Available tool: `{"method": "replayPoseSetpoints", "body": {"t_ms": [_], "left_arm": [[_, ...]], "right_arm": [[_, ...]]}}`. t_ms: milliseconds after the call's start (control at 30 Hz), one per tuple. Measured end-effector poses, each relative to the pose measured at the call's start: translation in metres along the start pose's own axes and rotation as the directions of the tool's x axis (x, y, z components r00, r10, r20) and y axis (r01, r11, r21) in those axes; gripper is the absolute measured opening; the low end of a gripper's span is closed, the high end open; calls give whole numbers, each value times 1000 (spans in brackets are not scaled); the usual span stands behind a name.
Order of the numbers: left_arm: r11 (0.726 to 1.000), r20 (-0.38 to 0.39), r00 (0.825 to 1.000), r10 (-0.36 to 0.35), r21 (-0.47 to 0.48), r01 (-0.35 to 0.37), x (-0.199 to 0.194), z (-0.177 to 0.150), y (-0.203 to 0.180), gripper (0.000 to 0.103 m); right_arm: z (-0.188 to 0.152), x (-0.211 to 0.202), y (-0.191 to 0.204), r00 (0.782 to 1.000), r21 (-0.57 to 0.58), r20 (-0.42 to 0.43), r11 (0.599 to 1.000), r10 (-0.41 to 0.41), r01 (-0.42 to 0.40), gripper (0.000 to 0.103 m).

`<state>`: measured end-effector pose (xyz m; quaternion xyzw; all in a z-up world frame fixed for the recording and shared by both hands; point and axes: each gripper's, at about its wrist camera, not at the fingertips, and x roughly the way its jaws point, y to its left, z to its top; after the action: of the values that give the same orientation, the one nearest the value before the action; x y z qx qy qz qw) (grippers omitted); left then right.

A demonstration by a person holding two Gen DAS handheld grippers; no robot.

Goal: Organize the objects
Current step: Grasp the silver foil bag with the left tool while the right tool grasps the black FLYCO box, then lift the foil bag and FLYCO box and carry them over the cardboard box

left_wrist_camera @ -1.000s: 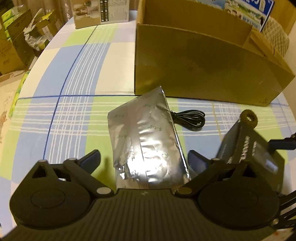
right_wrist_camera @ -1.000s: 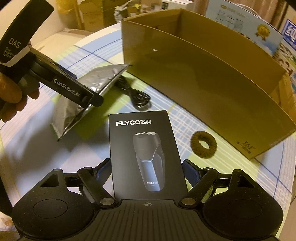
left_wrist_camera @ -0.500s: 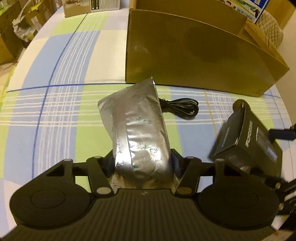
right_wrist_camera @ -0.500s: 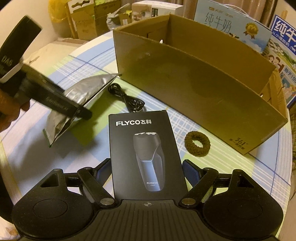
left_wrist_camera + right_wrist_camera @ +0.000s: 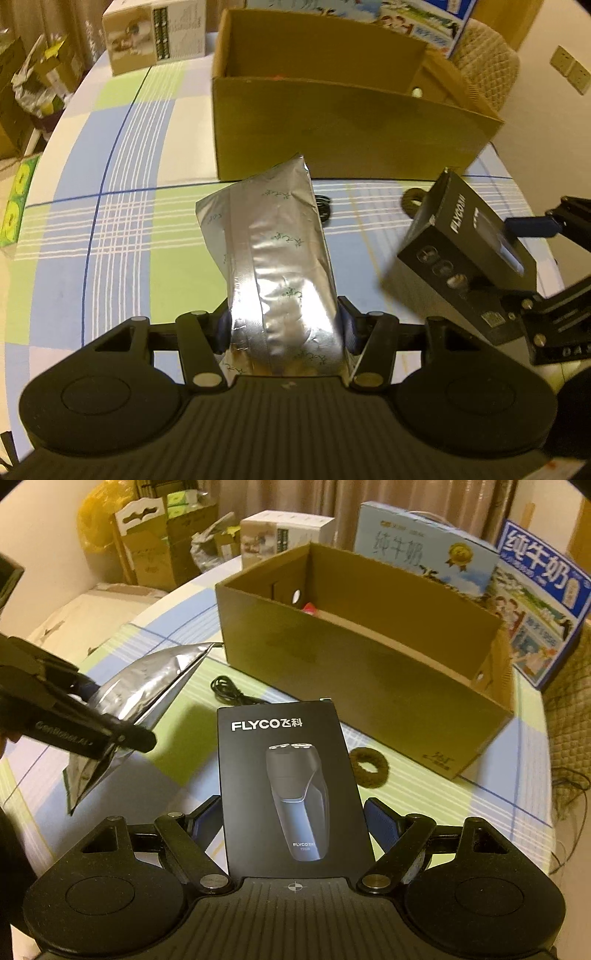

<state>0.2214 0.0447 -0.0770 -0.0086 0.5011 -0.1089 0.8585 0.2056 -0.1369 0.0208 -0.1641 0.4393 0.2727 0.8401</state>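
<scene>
Foil pouch (image 5: 275, 254): silver, soft-sided, crinkled; judged light and slippery, liable to buckle; clamped across its near end by the left gripper (image 5: 283, 326), lifted above the checked tablecloth (image 5: 122, 206), far end pointing at the cardboard box (image 5: 332, 122). Best held low across the filled part, as now. Black cable (image 5: 229, 692): coiled, limp, on the cloth just near the box's front wall; best pinched at the bundle. Shaver box (image 5: 290, 786): black, stiff, flat-faced, judged light to moderate; gripped at its near end between the fingers of the right gripper (image 5: 295, 821), raised off the table. Brown hair tie (image 5: 369, 768): soft ring, on the cloth right of the shaver box. Cardboard box: open-topped, far side of table; small red item (image 5: 309, 608) visible inside at far left corner, remainder of interior hidden.
</scene>
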Motion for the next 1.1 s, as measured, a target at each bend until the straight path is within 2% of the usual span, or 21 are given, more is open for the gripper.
{"method": "replayPoseSetpoints", "body": {"t_ms": [400, 733, 867, 1100], "left_arm": [[997, 62, 997, -38, 63, 34, -37, -5, -36, 51], [997, 70, 996, -47, 71, 42, -47, 1, -39, 50], [996, 77, 996, -39, 79, 33, -53, 10, -38, 50], [994, 102, 994, -45, 100, 35, -66, 49, -38, 50]], "right_arm": [[1, -34, -8, 999, 28, 43, 999, -28, 26, 79], [14, -53, -21, 995, 33, 63, 997, -71, 69, 79], [29, -61, -34, 994, 48, 74, 996, -82, 78, 79], [62, -74, -61, 986, 83, 115, 990, -123, 114, 79]]}}
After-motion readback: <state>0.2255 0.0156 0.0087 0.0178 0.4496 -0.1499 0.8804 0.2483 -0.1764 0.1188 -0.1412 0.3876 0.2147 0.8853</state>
